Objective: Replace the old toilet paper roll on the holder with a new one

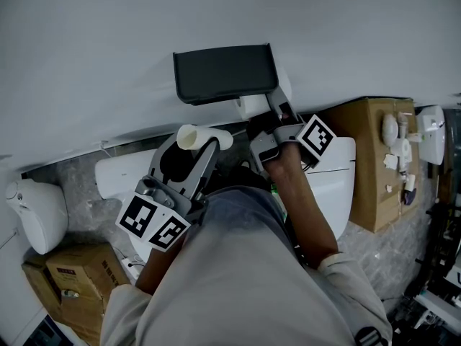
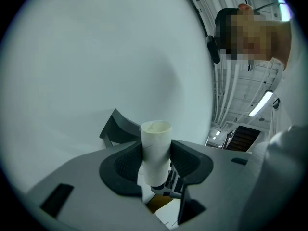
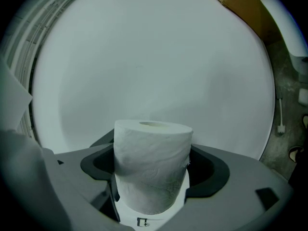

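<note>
A dark toilet paper holder (image 1: 223, 73) is fixed to the pale wall. My left gripper (image 1: 204, 148) is shut on the empty cardboard tube (image 1: 204, 137), held below and left of the holder. In the left gripper view the tube (image 2: 155, 153) stands upright between the pads, with a corner of the holder (image 2: 117, 129) behind it. My right gripper (image 1: 259, 119) is shut on a full white toilet paper roll (image 1: 252, 107), which sits just under the holder's right end. In the right gripper view the roll (image 3: 152, 165) fills the gap between the jaws, facing the wall.
A white toilet (image 1: 338, 171) stands below the grippers. A cardboard box (image 1: 371, 164) with small items on top is at the right. Another box (image 1: 68, 280) and a white rounded object (image 1: 36, 211) sit at the lower left. The person's arms and body fill the lower middle.
</note>
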